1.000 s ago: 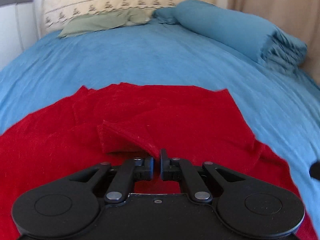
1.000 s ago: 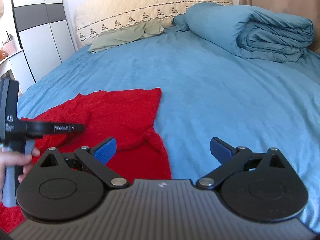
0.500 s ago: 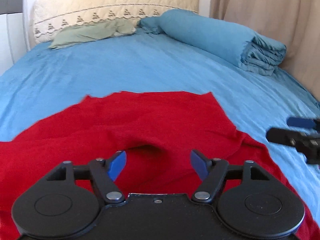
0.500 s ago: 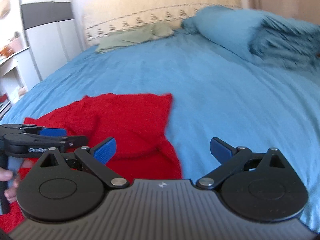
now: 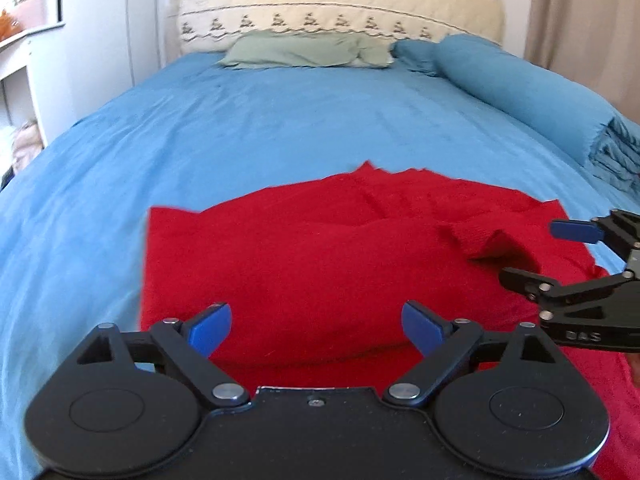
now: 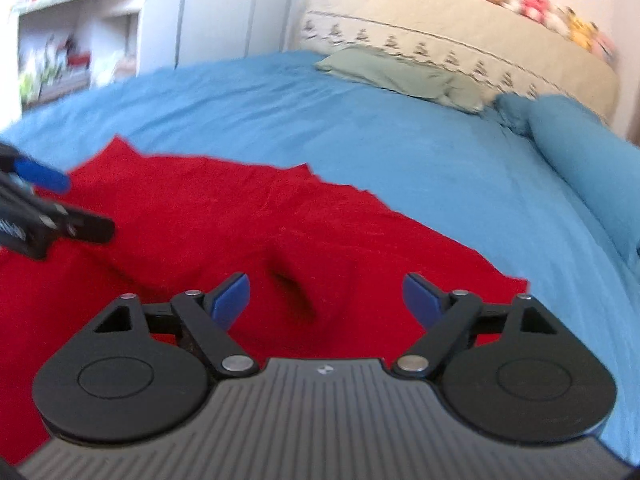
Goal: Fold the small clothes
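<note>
A red knitted garment (image 5: 320,256) lies partly folded on the blue bed sheet (image 5: 248,120); it also shows in the right wrist view (image 6: 208,216). My left gripper (image 5: 316,328) is open and empty, just above the garment's near left part. My right gripper (image 6: 328,296) is open and empty, over the garment's right part, with a small raised fold (image 6: 292,284) between its fingers. The right gripper shows at the right edge of the left wrist view (image 5: 576,252). The left gripper shows at the left edge of the right wrist view (image 6: 40,204).
A rolled blue duvet (image 5: 532,92) lies along the bed's right side. A green pillow (image 5: 304,50) and a cream headboard (image 5: 340,4) are at the far end. White shelves (image 6: 80,40) stand left of the bed. A beige curtain (image 5: 580,12) hangs at the right.
My left gripper let go of the red fabric fold and opened wide. Both grippers swung leftward. The right gripper moved from the bare sheet to over the garment.
</note>
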`<state>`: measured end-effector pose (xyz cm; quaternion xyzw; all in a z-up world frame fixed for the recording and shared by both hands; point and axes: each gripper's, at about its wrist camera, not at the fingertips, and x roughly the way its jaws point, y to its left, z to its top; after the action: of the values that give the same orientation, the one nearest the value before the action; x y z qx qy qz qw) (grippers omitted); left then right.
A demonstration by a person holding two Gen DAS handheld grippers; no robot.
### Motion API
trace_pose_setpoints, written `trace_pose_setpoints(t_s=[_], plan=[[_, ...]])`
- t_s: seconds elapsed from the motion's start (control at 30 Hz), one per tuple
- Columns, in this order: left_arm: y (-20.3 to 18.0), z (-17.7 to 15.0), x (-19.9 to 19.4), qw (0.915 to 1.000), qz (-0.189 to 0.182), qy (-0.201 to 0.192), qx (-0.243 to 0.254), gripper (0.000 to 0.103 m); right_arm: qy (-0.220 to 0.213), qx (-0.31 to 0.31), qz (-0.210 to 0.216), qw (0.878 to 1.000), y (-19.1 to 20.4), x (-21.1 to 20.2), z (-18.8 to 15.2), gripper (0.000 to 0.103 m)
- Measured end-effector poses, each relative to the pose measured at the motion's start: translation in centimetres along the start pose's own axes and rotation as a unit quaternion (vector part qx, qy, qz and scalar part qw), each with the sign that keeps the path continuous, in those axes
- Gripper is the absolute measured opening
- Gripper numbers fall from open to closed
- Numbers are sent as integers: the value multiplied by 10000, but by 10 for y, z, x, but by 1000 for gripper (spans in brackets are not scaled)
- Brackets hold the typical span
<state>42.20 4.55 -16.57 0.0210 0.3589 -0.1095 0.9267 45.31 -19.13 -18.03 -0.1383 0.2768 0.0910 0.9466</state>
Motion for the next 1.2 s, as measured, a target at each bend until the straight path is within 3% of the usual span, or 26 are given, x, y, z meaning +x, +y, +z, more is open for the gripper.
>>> trace_pose_setpoints(t_s=[0.13, 0.3, 0.37, 0.4, 0.43, 0.57, 0.7, 0.93, 1.2], plan=[[18, -7, 1, 9999, 87, 44, -87, 95, 119, -410, -66, 9991, 21, 24, 2, 81], [38, -17, -5, 9995, 74, 30, -299, 95, 255, -641, -187, 9974, 34, 47, 3, 74], [42, -20, -8, 9995, 88, 8, -315, 95, 316, -706, -179, 9968, 37, 52, 3, 55], [44, -21, -9, 9994, 106, 5, -315, 95, 375, -707, -171, 9966, 37, 54, 4, 33], [46, -22, -11, 9994, 127, 3, -316, 95, 446, -712, -217, 9962, 37, 56, 4, 25], [54, -26, -15, 9991, 188, -1, -378, 95, 392, -450, -444, 9972, 24, 51, 9, 21], [59, -27, -16, 9986, 202, 24, -491, 95, 203, 286, -607, 9975, -14, 33, 13, 21], [56, -25, -12, 9986, 193, 47, -481, 95, 58, 1465, -1078, 9833, -84, 11, 0, 21], [54, -22, -6, 9986, 215, 76, -473, 95, 319, 2102, -978, 9722, -119, 17, -31, 21]])
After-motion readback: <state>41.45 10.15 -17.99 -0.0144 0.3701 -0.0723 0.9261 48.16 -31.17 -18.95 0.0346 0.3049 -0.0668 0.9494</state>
